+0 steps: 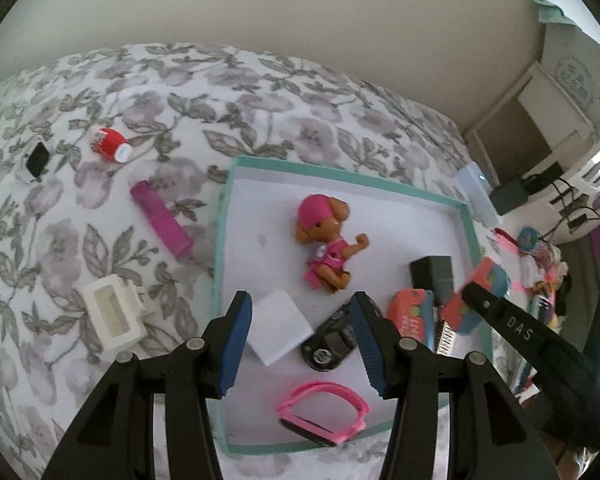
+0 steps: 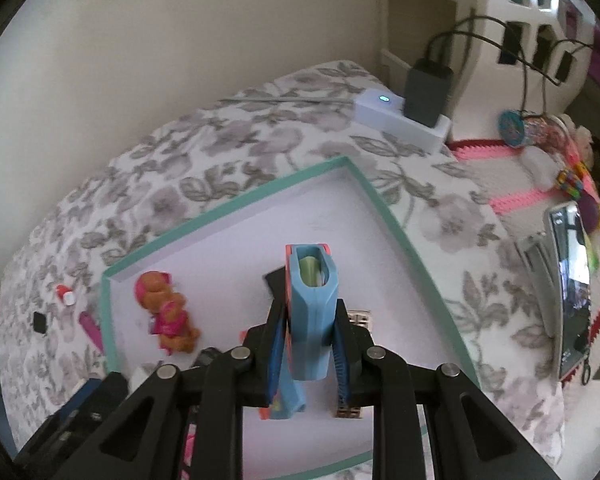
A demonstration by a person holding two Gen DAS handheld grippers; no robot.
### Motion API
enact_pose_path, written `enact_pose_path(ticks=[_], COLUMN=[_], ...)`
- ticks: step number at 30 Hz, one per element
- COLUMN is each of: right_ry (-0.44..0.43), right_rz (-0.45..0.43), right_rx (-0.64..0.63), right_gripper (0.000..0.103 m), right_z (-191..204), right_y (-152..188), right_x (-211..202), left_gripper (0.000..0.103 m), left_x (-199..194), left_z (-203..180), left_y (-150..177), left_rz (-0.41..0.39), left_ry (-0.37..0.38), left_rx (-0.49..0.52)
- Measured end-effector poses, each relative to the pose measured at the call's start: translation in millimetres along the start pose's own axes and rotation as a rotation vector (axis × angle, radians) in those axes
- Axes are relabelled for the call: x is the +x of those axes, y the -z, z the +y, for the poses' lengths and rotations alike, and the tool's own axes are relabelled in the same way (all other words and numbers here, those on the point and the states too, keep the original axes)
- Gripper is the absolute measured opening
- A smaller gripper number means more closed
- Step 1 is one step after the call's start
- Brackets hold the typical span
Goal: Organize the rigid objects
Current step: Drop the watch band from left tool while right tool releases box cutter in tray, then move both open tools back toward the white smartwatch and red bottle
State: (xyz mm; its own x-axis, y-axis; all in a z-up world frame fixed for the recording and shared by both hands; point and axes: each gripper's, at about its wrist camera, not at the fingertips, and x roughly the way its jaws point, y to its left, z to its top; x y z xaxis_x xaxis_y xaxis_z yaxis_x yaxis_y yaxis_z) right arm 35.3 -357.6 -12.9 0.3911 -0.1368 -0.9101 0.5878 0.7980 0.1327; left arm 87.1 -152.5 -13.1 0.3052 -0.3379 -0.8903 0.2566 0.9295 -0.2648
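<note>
A teal-rimmed white box (image 1: 225, 216) lies on a flowered bedspread. Inside it are a dog figure in pink (image 1: 326, 248), a black block (image 1: 432, 276), a coral-and-blue toy (image 1: 410, 314), a white square (image 1: 280, 328), a black fob (image 1: 332, 340) and a pink frame (image 1: 324, 412). My left gripper (image 1: 300, 300) hangs open over the white square and the fob, holding nothing. My right gripper (image 2: 309, 308) is shut on a second blue-and-coral toy (image 2: 312, 300) above the box (image 2: 228, 204), near its right wall. In the left wrist view that toy (image 1: 488, 280) shows at the right.
On the bedspread left of the box lie a purple stick (image 1: 162, 218), a red-and-white bottle (image 1: 110, 144), a small black piece (image 1: 38, 158) and a white plastic holder (image 1: 114, 316). A white power strip (image 2: 400, 116) with a charger sits at the bed's far corner. Clutter (image 2: 560, 184) lies to the right.
</note>
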Motion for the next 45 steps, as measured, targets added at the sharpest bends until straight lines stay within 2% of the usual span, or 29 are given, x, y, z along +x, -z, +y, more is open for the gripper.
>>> enact_pose_path(ticks=[6,10,16,18,19,20,22,24,29,33,36,45], right_ry=[0.049,0.060,0.106,0.113,0.116,0.119,0.126,0.124,0.069,0.015,0.009,-0.217], right_rz=[0.048,0.058,0.025,0.011,0.003,-0.005,-0.016,-0.018,-0.031,-0.027,-0.029,-0.042], right_rx=[-0.015,-0.021,-0.038,-0.045,-0.049,-0.055,-0.070,-0.085,-0.110,-0.164,-0.214,-0.278], right_gripper=[0.024,0.024,0.024,0.027,0.030,0.038,0.049,0.051,0.061,0.064,0.068,0.069], right_z=[-2,-1,1,3,4,5,9,13,29,51,69,118], right_y=[4,5,2,0,-1,-2,-2,-2,0,5,11,27], right_x=[16,19,11,7,5,3,1,1,-2,-2,-2,-17], left_gripper=[0.052,0.052,0.053,0.055,0.061,0.066,0.071,0.078,0.091,0.093,0.094,0.096], left_x=[-2,-3,-8,-11,-12,-13,-15,-19,-31,-37,-41,-57], left_z=[15,24,32,35,36,39,45,56,95,121,137,175], left_y=[-3,-5,-6,-7,-8,-9,-11,-13,-15,-14,-13,-10], left_rz=[-0.027,-0.032,-0.057,-0.073,-0.079,-0.085,-0.096,-0.106,-0.150,-0.162,-0.168,-0.197], left_ry=[-0.117,-0.153,-0.189,-0.199,-0.202,-0.206,-0.213,-0.224,-0.287,-0.359,-0.377,-0.393], left_rx=[-0.030,-0.058,-0.081,-0.087,-0.091,-0.097,-0.114,-0.141,-0.255,-0.317,-0.354,-0.428])
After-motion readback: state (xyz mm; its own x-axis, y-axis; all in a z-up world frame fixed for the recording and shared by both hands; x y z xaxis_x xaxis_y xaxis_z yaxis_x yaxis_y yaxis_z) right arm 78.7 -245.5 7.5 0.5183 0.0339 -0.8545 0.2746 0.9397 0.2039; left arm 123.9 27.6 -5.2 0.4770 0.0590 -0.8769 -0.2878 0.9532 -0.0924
